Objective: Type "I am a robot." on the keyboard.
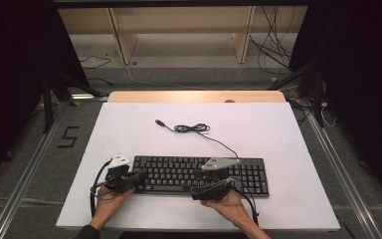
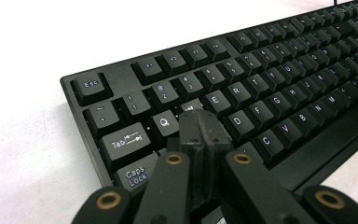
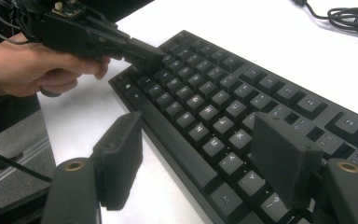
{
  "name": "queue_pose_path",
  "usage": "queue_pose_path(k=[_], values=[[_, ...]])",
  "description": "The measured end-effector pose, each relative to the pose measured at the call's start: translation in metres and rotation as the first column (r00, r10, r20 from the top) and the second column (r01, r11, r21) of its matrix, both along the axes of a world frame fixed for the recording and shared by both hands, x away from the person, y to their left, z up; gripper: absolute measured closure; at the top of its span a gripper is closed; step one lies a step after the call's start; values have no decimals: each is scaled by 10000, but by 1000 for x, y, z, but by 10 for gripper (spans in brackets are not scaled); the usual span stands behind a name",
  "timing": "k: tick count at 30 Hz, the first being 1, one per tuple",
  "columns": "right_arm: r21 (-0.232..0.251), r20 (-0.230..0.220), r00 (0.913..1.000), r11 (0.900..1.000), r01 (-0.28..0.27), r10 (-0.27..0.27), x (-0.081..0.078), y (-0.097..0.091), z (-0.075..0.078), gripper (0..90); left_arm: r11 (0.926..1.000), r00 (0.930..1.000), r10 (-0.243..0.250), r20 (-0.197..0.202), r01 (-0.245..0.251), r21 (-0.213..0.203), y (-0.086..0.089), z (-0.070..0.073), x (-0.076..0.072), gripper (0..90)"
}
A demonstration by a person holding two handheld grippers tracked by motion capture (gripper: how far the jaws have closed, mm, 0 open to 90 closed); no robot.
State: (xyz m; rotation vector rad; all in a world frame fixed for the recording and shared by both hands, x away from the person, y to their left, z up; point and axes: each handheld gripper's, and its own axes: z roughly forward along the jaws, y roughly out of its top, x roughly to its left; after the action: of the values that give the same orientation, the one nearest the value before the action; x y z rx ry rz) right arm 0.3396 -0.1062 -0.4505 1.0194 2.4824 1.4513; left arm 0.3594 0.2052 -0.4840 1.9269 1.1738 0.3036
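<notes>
Both grippers over keyboard [image 1: 201, 174]: left gripper [image 2: 200, 122] closed, right gripper [image 3: 200, 158] apart.

Your left gripper [image 2: 200, 122] hides the W key and those below it on the keyboard [image 2: 261, 93]; its far end runs off the frame. In the high view the key legends are too small for you to read, and your right gripper [image 1: 205, 185] covers some keys
</notes>
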Motion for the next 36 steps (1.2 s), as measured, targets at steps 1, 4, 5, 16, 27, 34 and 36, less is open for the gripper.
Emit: queue_pose_path(k=[1, 4, 5, 16, 27, 34, 36], values=[[1, -4, 10000, 10000, -11, 11, 0, 0, 0, 351, 10000, 10000, -37, -53, 37, 61, 0, -1, 0, 889], [-3, 6, 10000, 10000, -21, 21, 0, 0, 0, 351, 10000, 9999, -63, -140, 63, 6, 1, -2, 1, 890], [11, 12, 10000, 10000, -10, 10, -1, 0, 0, 351, 10000, 9999, -57, -126, 57, 2, 1, -3, 2, 890], [68, 61, 10000, 10000, 71, -72, 0, -1, 1, 349, 9999, 10000, -22, 13, 22, -155, 1, 2, 0, 839], [104, 147, 9997, 9998, 182, -183, 1, -2, 1, 349, 9980, 9987, -145, 489, 174, -601, 3, 12, -11, 641], [75, 175, 9997, 9998, 174, -175, 4, 0, 0, 356, 9949, 9971, -464, 606, 516, -866, 1, 15, -18, 521], [59, 164, 9997, 9998, 196, -196, 5, 1, 0, 364, 9939, 9962, -546, 672, 607, -924, 1, 15, -20, 459]])
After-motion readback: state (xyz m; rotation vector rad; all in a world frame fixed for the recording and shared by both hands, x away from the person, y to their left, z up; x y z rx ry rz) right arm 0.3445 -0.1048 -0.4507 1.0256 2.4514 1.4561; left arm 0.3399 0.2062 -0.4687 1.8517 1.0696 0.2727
